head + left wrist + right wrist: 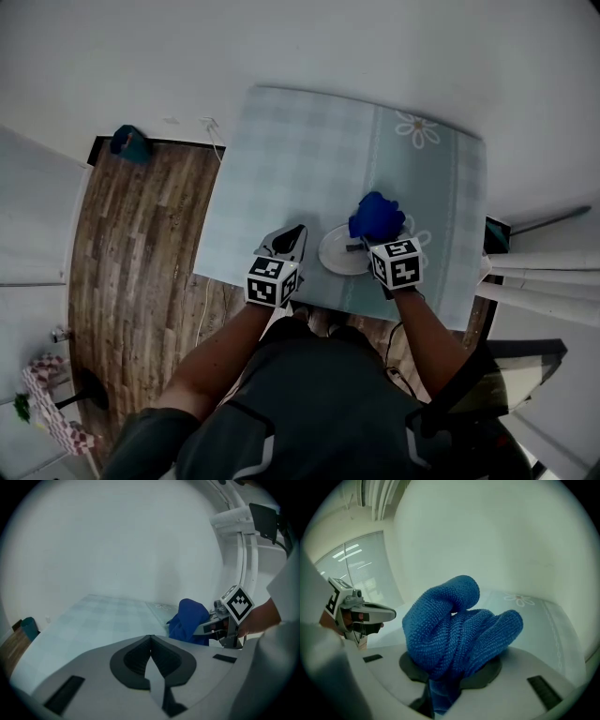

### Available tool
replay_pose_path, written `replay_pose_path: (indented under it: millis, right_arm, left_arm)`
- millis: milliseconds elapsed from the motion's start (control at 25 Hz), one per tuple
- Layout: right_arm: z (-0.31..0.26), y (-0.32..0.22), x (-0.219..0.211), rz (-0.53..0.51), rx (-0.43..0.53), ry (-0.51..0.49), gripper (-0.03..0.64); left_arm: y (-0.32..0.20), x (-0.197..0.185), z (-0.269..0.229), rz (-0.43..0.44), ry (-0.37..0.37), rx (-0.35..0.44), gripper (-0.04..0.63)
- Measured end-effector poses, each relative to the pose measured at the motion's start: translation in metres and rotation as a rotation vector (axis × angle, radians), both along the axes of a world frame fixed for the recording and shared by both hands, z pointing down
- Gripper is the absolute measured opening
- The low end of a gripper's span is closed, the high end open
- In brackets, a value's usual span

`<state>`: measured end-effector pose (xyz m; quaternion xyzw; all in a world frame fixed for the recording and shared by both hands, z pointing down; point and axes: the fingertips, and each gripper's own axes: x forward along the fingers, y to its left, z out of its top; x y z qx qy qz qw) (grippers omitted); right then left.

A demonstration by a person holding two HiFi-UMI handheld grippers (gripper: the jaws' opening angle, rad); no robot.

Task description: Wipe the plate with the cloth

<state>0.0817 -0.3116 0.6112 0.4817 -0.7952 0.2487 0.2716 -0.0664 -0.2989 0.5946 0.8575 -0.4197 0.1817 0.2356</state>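
Right tongs (440, 688) are clamped on the blue cloth (454, 625). The cloth bunches up and fills the right gripper view, hiding the jaw tips and the plate. Head view: white plate (337, 255) sits on the desk (281, 159) near its front edge, its far-right rim covered by the cloth and tongs. Can't tell if the cloth touches the plate. Left tongs (150, 641) are closed with nothing between them, just left of the plate. Contact with the desk is unclear.
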Motion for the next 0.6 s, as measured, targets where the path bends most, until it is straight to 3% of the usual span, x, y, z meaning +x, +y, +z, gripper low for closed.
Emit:
replay_pose_path:
  millis: [360, 600]
  right_arm:
    - [0.031, 0.036, -0.010, -0.027, -0.134, 0.017, 0.118]
    - [0.026, 0.077, -0.012, -0.049, -0.169, -0.007, 0.118]
  left_arm:
    - [0.020, 0.024, 0.028, 0.091, -0.031, -0.064, 0.009]
    - [0.041, 0.035, 0.036, 0.130, -0.038, -0.101, 0.009]
